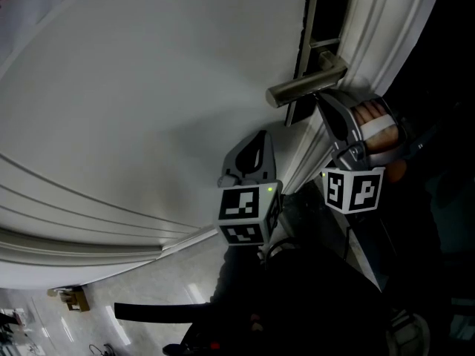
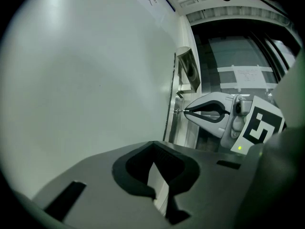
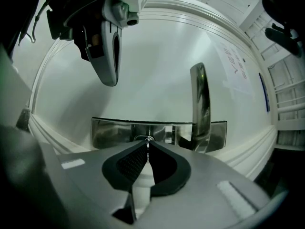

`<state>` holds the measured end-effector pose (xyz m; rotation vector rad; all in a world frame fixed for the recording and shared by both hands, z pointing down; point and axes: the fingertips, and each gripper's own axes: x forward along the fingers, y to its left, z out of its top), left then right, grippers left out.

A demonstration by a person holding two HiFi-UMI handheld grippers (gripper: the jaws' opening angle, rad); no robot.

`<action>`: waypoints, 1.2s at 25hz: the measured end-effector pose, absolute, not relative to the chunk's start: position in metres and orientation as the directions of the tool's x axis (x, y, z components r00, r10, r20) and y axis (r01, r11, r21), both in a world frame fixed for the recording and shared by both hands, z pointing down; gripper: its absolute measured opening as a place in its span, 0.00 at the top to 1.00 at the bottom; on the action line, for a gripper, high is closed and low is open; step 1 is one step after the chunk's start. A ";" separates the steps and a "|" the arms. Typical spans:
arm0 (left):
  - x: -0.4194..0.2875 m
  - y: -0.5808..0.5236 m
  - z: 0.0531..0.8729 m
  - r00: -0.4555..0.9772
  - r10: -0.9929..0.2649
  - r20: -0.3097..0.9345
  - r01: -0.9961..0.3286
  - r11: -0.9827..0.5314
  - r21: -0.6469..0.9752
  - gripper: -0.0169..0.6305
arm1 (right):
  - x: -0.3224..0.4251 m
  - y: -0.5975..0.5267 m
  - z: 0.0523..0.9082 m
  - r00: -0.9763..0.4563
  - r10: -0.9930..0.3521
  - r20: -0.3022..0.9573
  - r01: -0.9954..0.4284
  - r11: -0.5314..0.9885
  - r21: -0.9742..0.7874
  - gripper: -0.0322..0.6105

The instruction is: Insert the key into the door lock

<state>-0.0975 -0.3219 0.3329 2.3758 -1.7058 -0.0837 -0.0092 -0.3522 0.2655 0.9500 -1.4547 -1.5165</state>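
Now | right gripper clenched on key at lock | left gripper closed

door lock: brushed steel plate, reflective | key: thin metal, level, tip against lock

No print is legible: the white paper notice on the pale door is too blurred to read.
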 end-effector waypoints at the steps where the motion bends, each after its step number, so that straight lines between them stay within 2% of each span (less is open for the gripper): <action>1: -0.098 -0.322 0.332 0.326 -0.942 0.076 -0.930 -0.305 0.208 0.97 | -0.009 -0.352 0.265 -0.387 -0.922 0.016 0.055 -0.006 0.998 0.93; 25: -0.105 -0.316 0.321 0.325 -0.943 0.066 -0.932 -0.308 0.189 0.97 | -0.009 -0.356 0.264 -0.354 -0.935 0.014 0.056 -0.006 0.998 0.93; 30: -0.109 -0.309 0.323 0.313 -0.947 0.073 -0.936 -0.294 0.193 0.97 | -0.009 -0.353 0.266 -0.371 -0.929 -0.003 -0.063 0.022 0.998 0.93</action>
